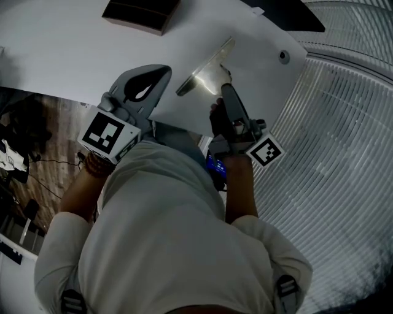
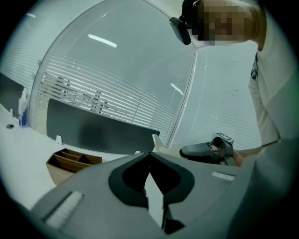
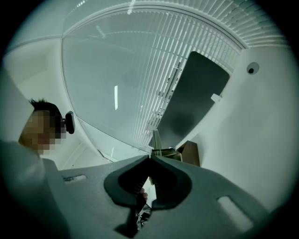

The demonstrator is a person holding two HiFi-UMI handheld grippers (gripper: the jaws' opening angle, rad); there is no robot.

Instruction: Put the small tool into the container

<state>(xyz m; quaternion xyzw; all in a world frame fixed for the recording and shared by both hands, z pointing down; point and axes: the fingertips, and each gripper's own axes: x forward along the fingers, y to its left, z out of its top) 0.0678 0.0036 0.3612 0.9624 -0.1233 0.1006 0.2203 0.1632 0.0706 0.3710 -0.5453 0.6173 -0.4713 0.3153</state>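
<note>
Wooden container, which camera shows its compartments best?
The left gripper view: the wooden container stands there with its dividers plain to see. The head view catches only a dark part of it, cut off at the top edge. The right gripper view shows a brown sliver beyond the held small tool.

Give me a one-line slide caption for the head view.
Right gripper shut on the small metal tool at the white table, left gripper shut and empty alongside, wooden container farther back.
</note>
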